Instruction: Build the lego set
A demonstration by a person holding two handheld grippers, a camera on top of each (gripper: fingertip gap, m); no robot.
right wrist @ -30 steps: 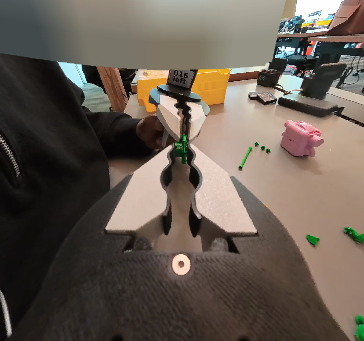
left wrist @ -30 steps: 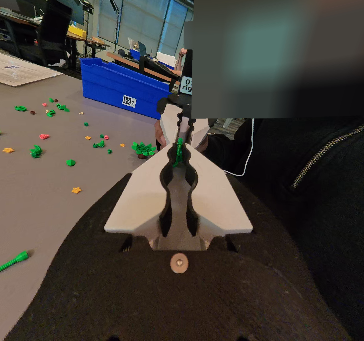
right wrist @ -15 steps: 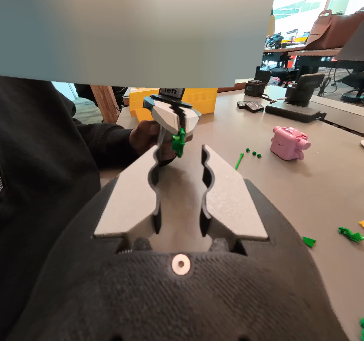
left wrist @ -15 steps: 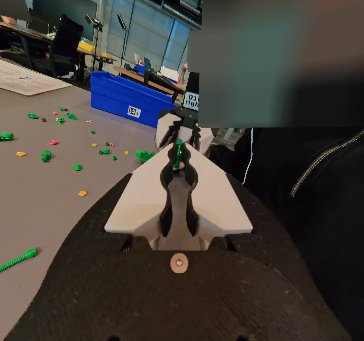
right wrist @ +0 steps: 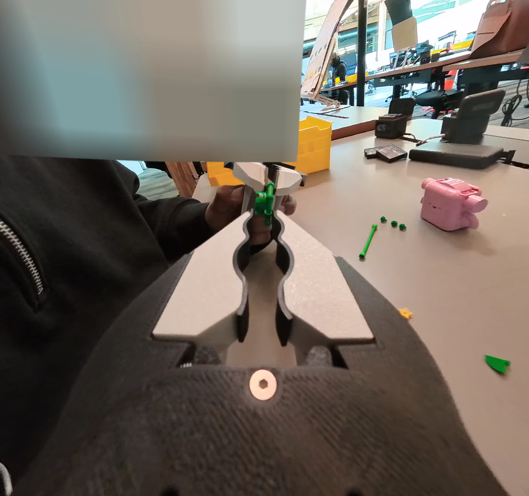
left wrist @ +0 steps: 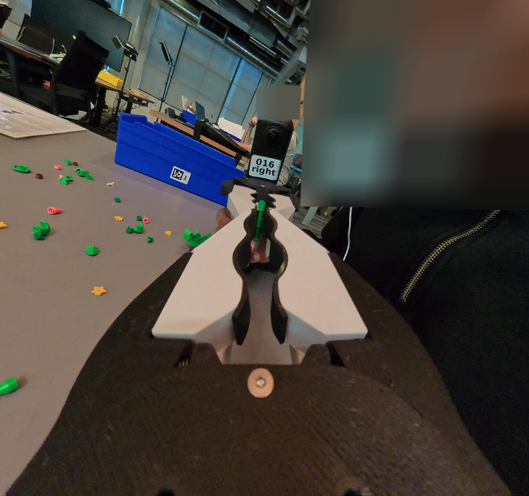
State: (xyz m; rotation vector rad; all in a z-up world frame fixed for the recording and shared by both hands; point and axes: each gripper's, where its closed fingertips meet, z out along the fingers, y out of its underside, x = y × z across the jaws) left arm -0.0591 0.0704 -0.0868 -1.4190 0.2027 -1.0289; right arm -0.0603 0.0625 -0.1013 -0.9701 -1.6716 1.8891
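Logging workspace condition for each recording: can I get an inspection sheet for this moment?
Surface: grey tabletop, level.
Job's things: green plastic lego stem piece held in the air; small green, pink and orange lego bits scattered; thin green plastic rod lying loose.
Clutter: blue plastic bin, yellow plastic bin, pink blocky toy, black devices.
Grippers: left hand-held gripper and right hand-held gripper tip to tip, both shut on the stem piece.
Cables: white cord across a black jacket.
Surroundings: desks, office chair, large windows.

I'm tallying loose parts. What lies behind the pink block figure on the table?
Behind the pink block figure lie a flat dark slab and small black packs, farther back on the table. Anything directly behind its body is hidden.
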